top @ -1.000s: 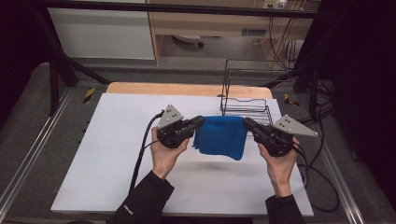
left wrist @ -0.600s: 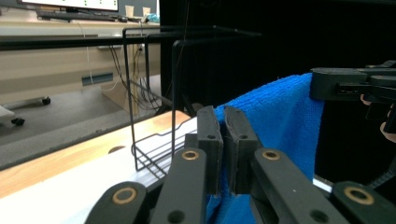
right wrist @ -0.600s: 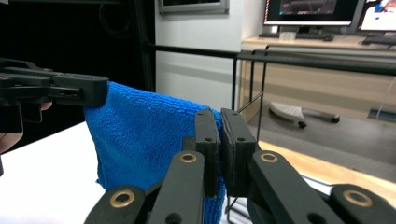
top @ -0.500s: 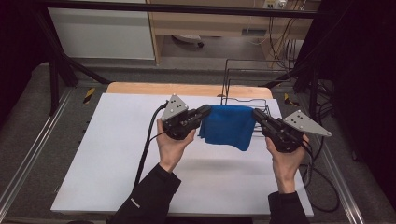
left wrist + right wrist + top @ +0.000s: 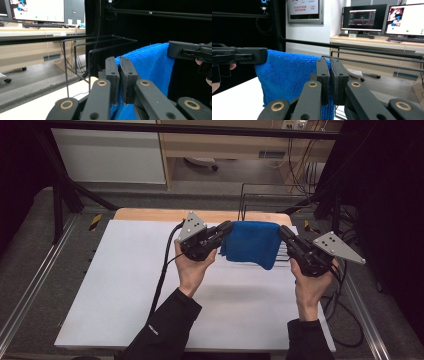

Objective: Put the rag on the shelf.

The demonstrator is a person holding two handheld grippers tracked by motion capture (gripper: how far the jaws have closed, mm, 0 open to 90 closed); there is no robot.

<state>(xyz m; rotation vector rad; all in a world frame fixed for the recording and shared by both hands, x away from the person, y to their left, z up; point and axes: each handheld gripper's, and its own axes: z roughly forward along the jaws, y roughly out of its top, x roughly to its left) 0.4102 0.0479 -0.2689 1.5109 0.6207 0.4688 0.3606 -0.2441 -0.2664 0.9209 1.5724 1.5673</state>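
Observation:
A blue towel (image 5: 252, 242) hangs folded in the air between my two grippers, above the white table top (image 5: 125, 280). My left gripper (image 5: 227, 227) is shut on the towel's left top corner, and in the left gripper view (image 5: 119, 63) the cloth (image 5: 147, 67) is pinched between the pads. My right gripper (image 5: 284, 231) is shut on the right top corner; the right gripper view (image 5: 330, 65) has the towel (image 5: 287, 77) draping down to the left of its jaws. Each gripper view also catches the other gripper's jaw on the far corner.
A black wire rack (image 5: 260, 202) stands at the back of the table, right behind the towel; its bars (image 5: 82, 50) rise close in front of the left gripper. Cables (image 5: 345, 310) trail off the right edge. Desks with monitors (image 5: 364, 17) lie beyond.
Both hands have lifted the towel off the table and carried it back toward the wire rack. It now hangs stretched between the grippers.

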